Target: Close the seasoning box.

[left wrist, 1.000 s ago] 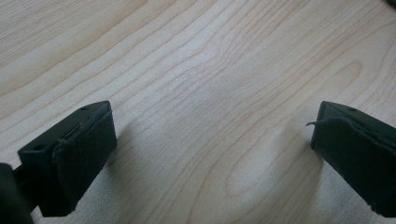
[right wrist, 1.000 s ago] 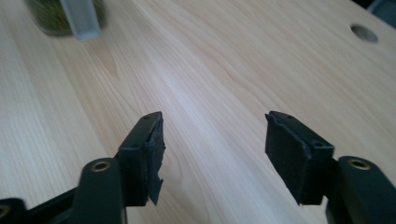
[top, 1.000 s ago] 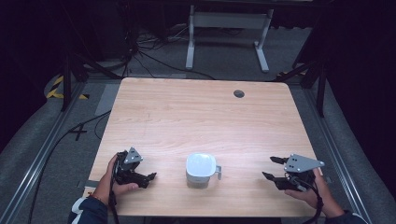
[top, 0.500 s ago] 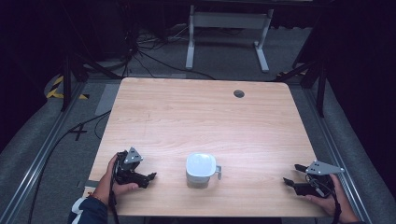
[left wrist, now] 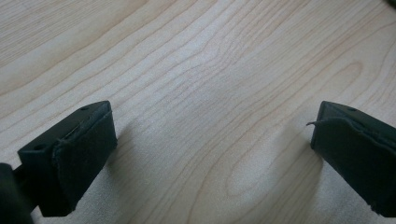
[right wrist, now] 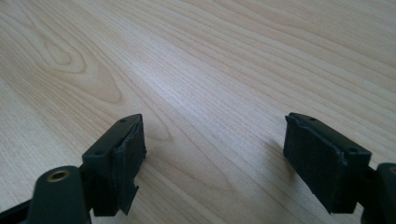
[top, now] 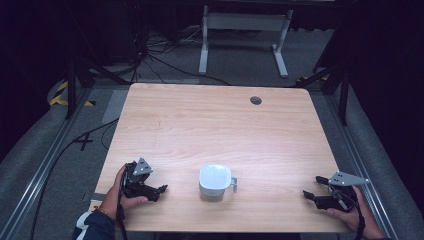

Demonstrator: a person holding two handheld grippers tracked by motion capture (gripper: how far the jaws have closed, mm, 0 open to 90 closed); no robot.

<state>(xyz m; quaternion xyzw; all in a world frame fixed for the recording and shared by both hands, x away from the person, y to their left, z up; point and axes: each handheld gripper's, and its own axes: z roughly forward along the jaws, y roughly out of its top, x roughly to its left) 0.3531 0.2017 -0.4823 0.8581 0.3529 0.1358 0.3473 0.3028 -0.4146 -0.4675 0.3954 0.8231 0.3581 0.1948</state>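
Note:
A white mug (top: 215, 181) stands upside down near the front middle of the wooden table (top: 215, 125), its handle pointing right. My left gripper (top: 156, 191) rests on the table to the mug's left, held by a hand, jaws wide apart and pointing at the mug. In the left gripper view its gripper (left wrist: 210, 154) stands open over bare wood. My right gripper (top: 311, 189) lies near the front right corner, pointing left toward the mug. The right gripper view shows the gripper (right wrist: 212, 158) open with nothing between the pads.
A round cable hole (top: 256, 100) sits near the table's back edge. Beyond the table stand a grey metal stand (top: 240, 30) and loose cables (top: 150, 50) on the floor. Rails run along both sides of the table.
My right gripper has drawn back to the right and toward the front edge, farther from the mug. The left gripper and the mug have stayed put.

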